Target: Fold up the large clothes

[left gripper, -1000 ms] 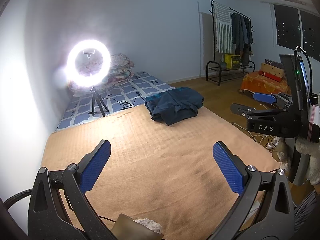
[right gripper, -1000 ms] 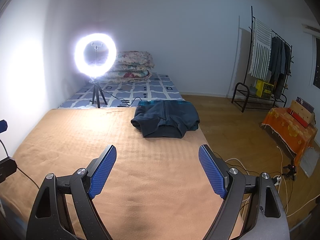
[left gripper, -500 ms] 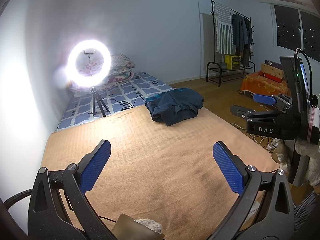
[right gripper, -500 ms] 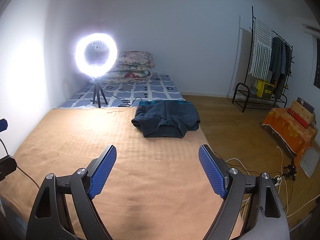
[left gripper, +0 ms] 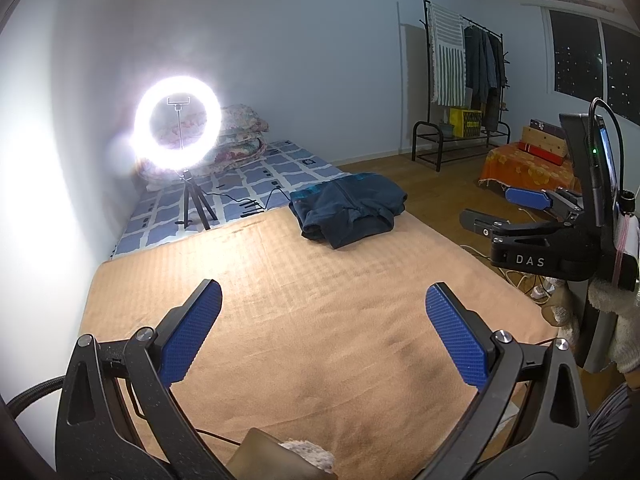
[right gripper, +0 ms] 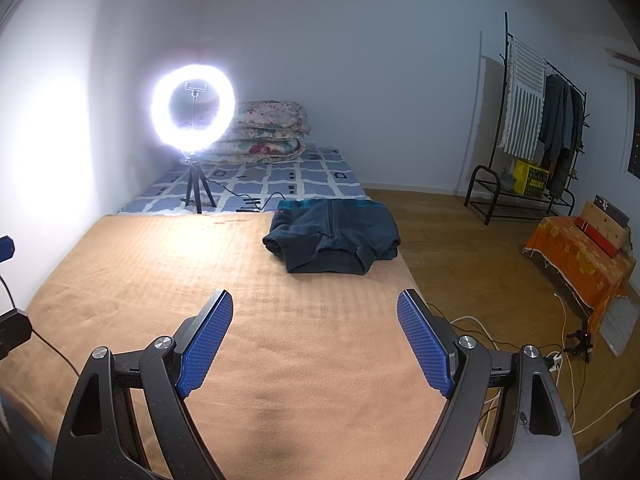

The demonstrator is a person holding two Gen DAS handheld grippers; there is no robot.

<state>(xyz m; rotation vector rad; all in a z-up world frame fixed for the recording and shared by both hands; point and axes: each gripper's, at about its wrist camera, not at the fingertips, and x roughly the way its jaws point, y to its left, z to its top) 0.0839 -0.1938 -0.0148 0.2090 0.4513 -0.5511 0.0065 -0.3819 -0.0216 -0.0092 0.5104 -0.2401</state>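
Your left hand-held gripper and right hand-held gripper both hang over the near part of the tan blanket with jaws wide apart, nothing between them. The dark blue folded jacket lies at the blanket's far right edge, well apart from both. A lit ring light stands far left.

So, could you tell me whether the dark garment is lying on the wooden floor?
No, the dark garment rests on the tan blanket.
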